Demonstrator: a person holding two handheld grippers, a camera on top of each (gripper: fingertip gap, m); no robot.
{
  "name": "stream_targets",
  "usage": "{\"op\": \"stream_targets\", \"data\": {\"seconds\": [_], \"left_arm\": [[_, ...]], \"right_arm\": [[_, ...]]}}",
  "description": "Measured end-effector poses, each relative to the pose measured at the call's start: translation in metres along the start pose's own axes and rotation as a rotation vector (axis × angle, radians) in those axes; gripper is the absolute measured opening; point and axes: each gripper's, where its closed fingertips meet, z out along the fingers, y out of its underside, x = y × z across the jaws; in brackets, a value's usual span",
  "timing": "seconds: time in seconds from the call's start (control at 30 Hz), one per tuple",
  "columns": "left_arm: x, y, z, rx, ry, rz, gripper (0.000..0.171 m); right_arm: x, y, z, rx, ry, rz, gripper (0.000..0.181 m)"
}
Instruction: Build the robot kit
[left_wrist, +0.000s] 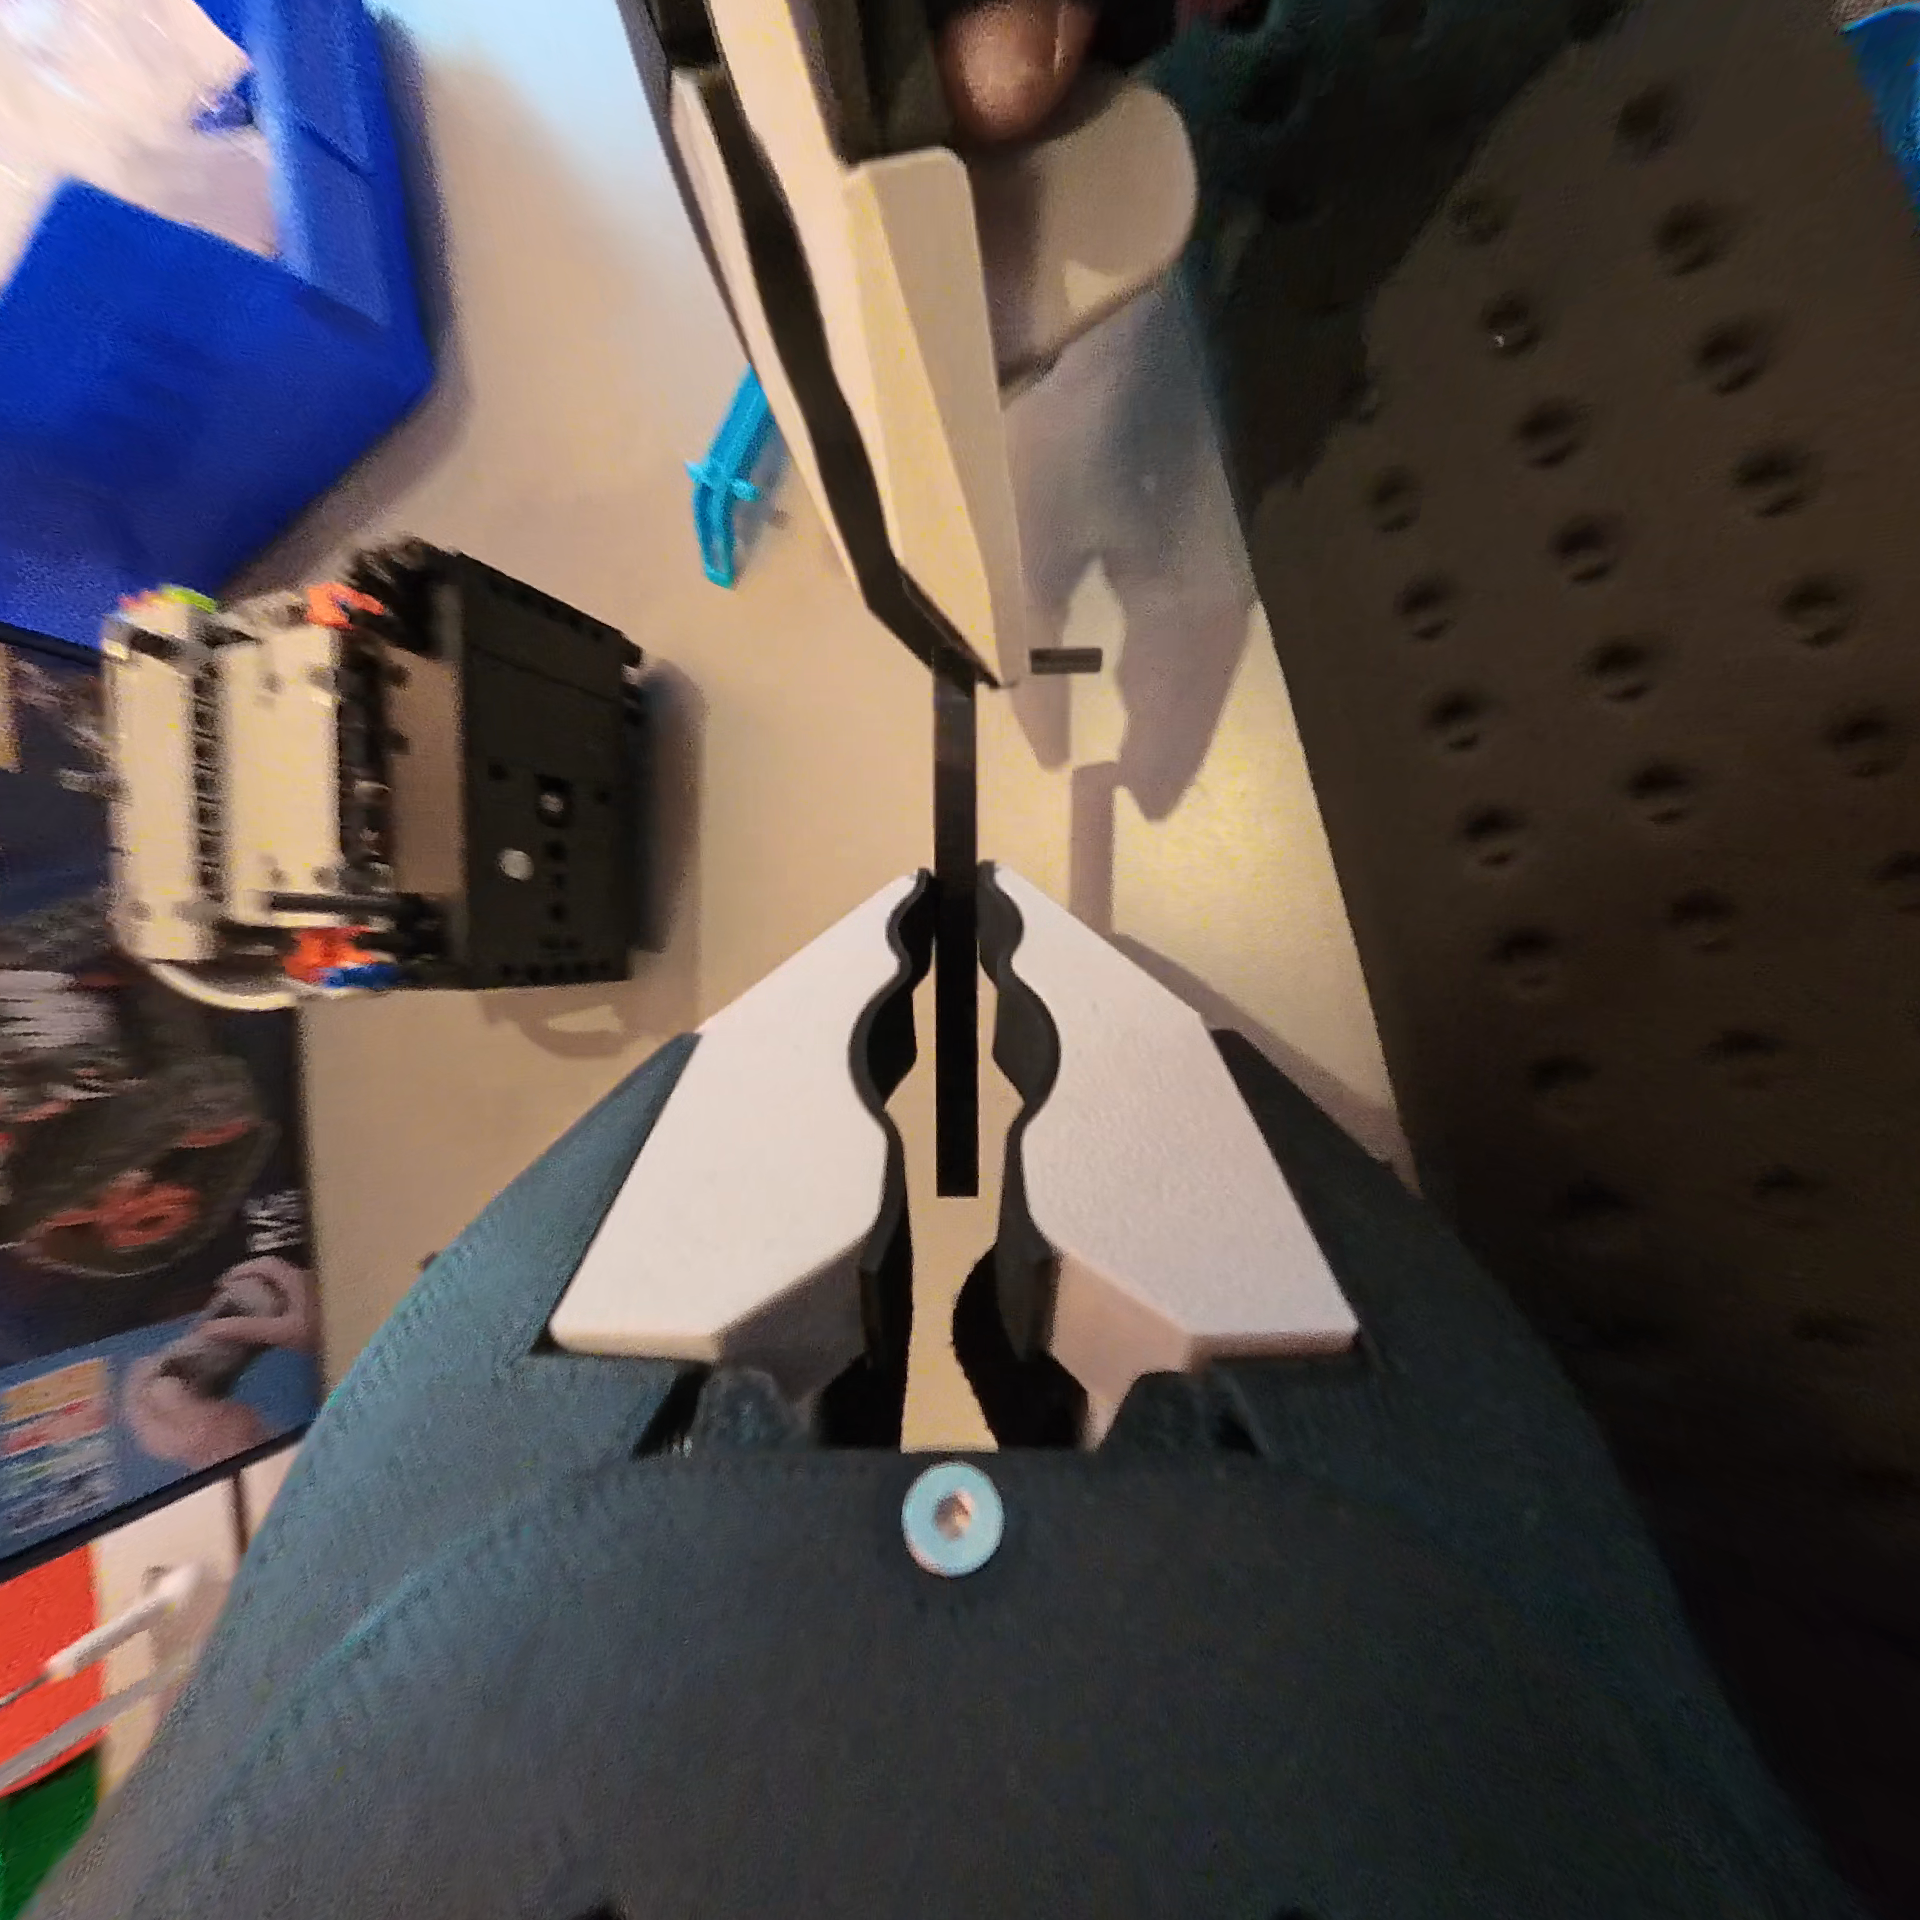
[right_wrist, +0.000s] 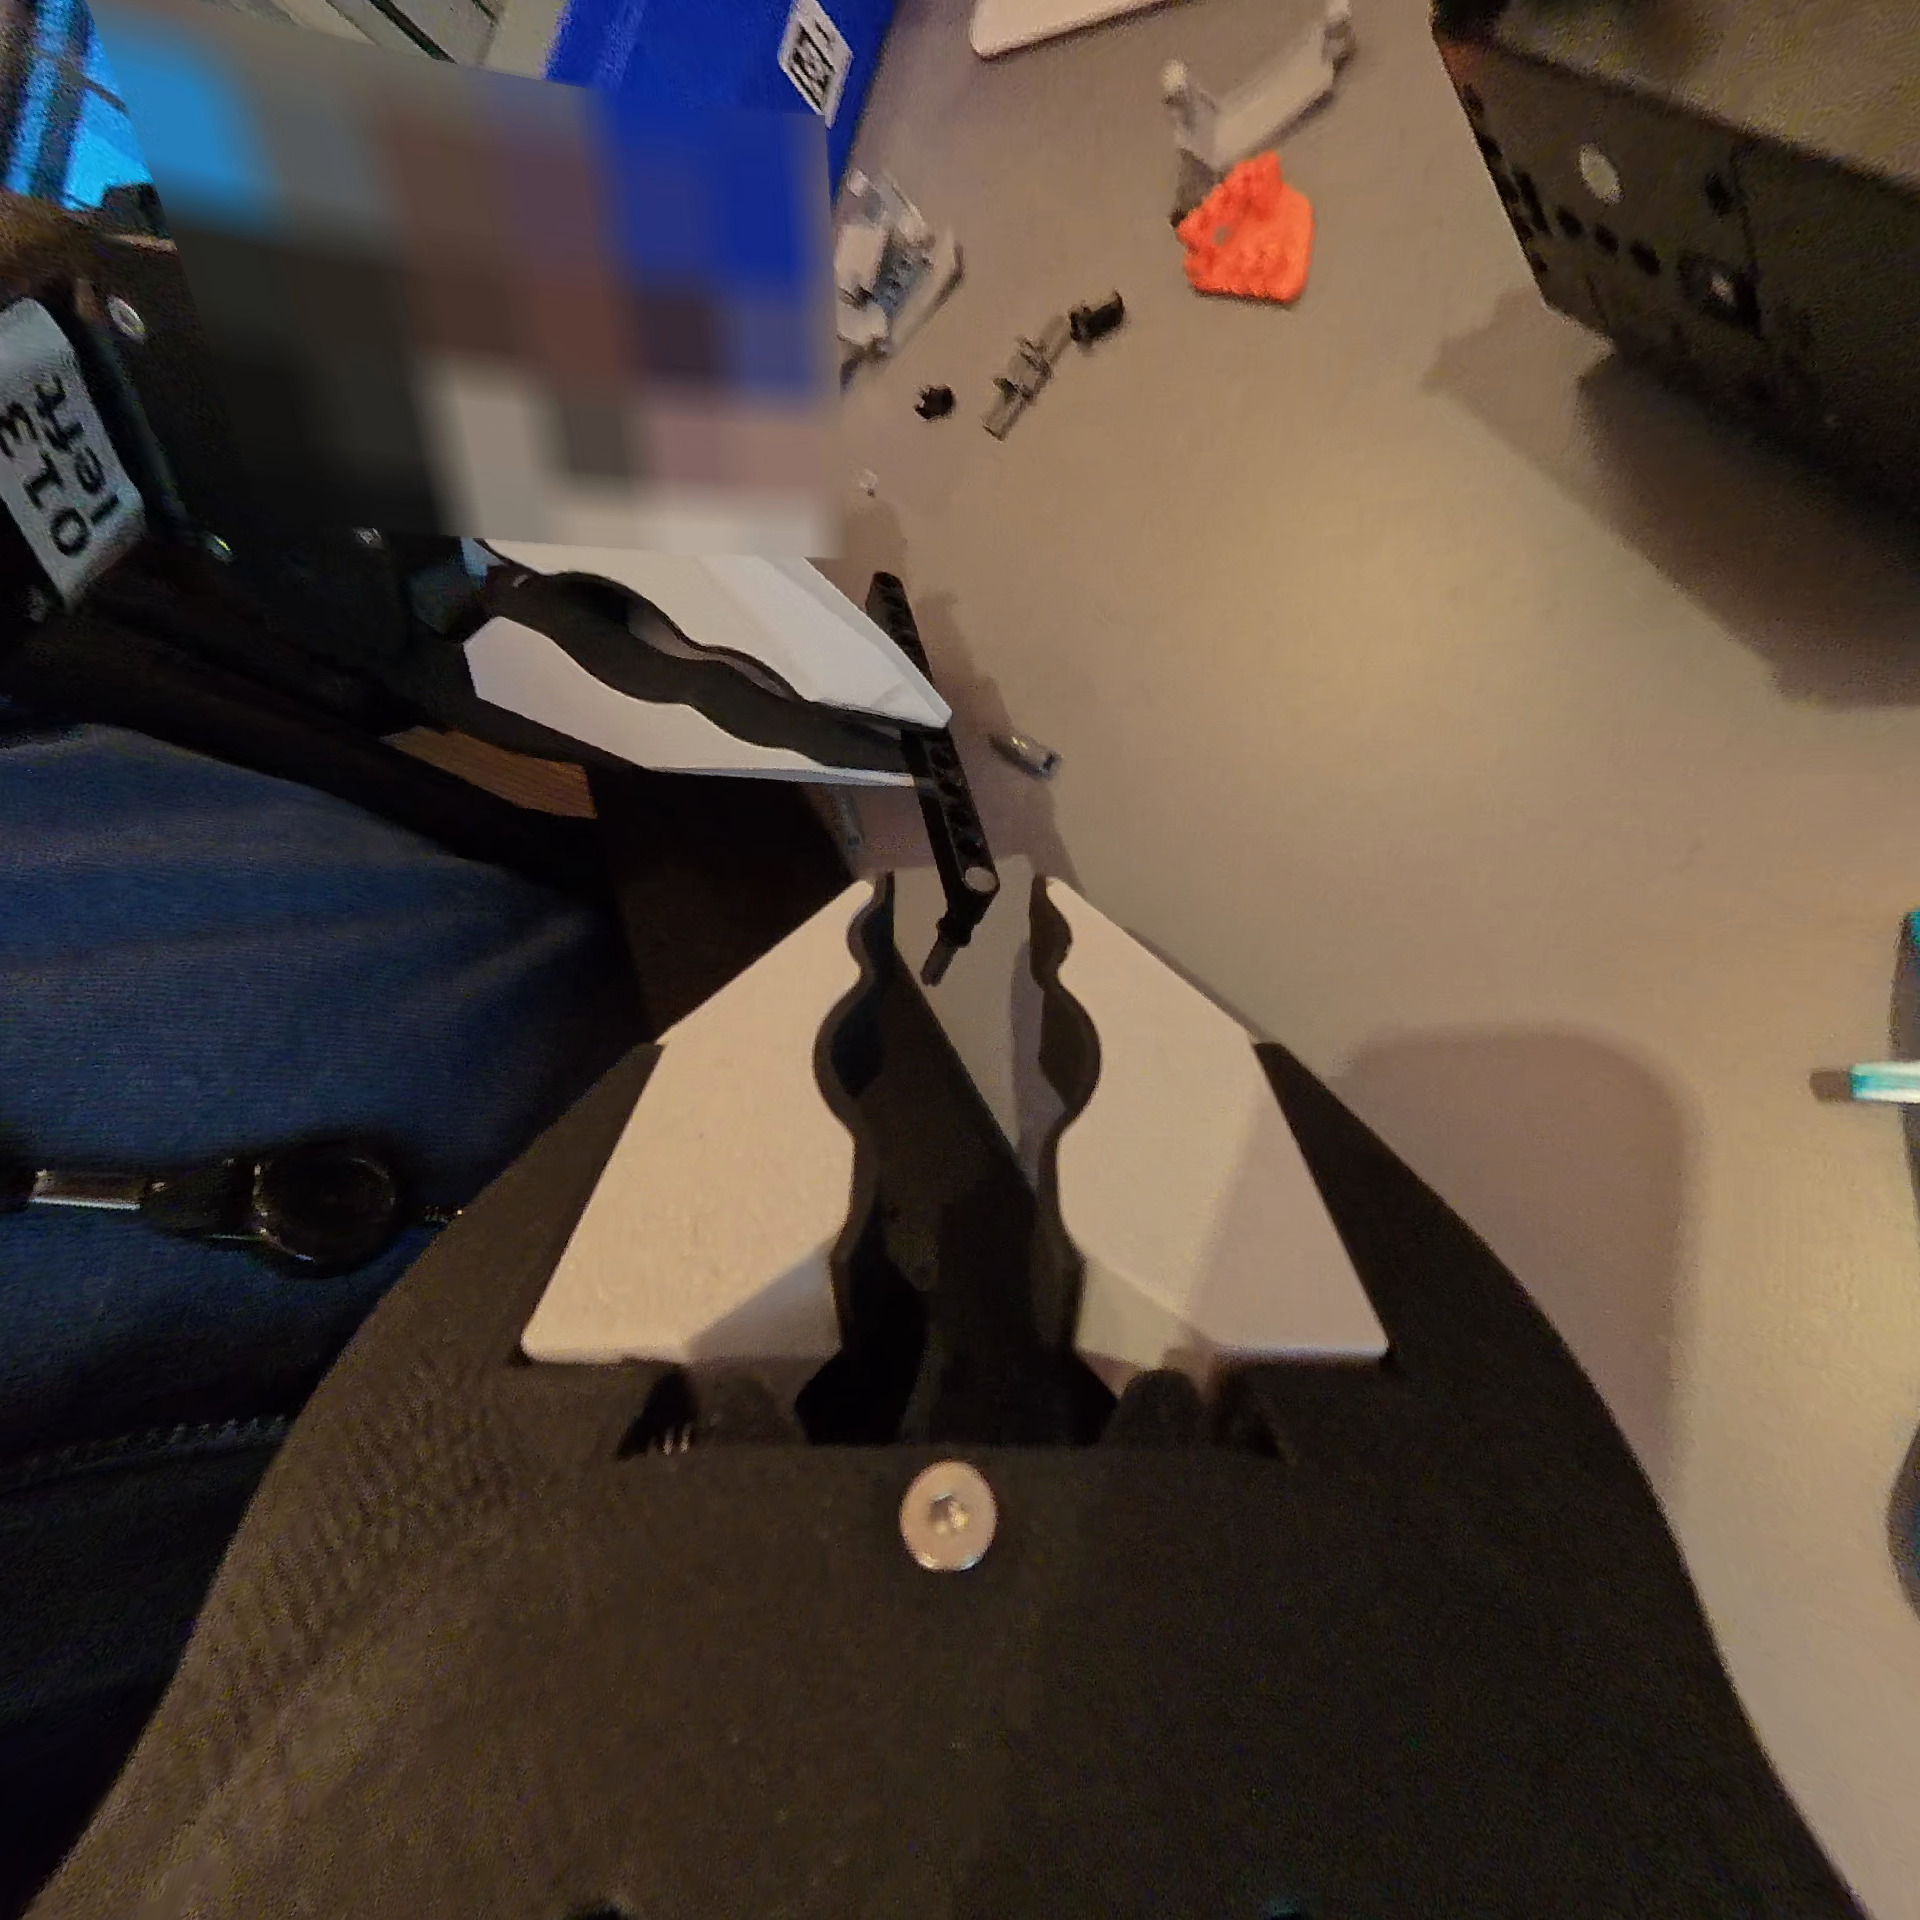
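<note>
Left tool (left_wrist: 956, 894) clamped on black beam (left_wrist: 956, 997); right tool (right_wrist: 961, 894) parted, tips flanking the beam's pin (right_wrist: 940, 951) above desk (right_wrist: 1299, 675).

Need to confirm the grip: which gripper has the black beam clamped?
The left gripper: its jaws are shut on the beam. The right gripper only straddles the beam's other end, with its jaws open and not pinching it.

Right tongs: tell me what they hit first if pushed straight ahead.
Probably the black pin on the holed black beam held by the left tongs; it hangs between the right tongs' open tips. Depth is unclear.
</note>
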Motion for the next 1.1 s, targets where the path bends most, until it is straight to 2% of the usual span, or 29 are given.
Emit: {"op": "stream_targets", "data": {"seconds": [0.1, 0.23, 0.3, 0.37, 0.5, 0.6, 0.67, 1.1], "left_arm": [[-0.012, -0.009, -0.006, 0.006, -0.077, 0.064, 0.006], [-0.023, -0.013, -0.007, 0.014, -0.112, 0.069, 0.007], [-0.029, -0.016, -0.011, 0.041, -0.093, 0.009, 0.01], [-0.036, -0.017, -0.016, 0.082, -0.053, -0.086, 0.021], [-0.045, -0.025, -0.024, 0.191, 0.102, -0.303, 0.029], [-0.046, -0.02, -0.024, 0.195, 0.204, -0.374, 0.012], [-0.05, -0.02, -0.026, 0.219, 0.216, -0.388, 0.011], [-0.087, -0.015, -0.026, 0.175, 0.072, -0.342, 0.009]], "right_arm": [[-0.007, -0.012, -0.004, 0.023, -0.04, -0.033, 0.007], [-0.01, -0.024, -0.011, 0.039, -0.014, -0.114, 0.005], [-0.011, -0.031, -0.017, 0.047, 0.01, -0.163, 0.005], [-0.016, -0.039, -0.023, 0.057, 0.022, -0.223, 0.005], [-0.024, -0.05, -0.03, 0.017, 0.062, -0.383, 0.004], [-0.029, -0.061, -0.033, -0.014, 0.095, -0.485, 0.005], [-0.029, -0.066, -0.034, -0.043, 0.123, -0.537, 0.005], [-0.016, -0.097, -0.043, -0.029, 0.228, -0.635, 0.005]]}}
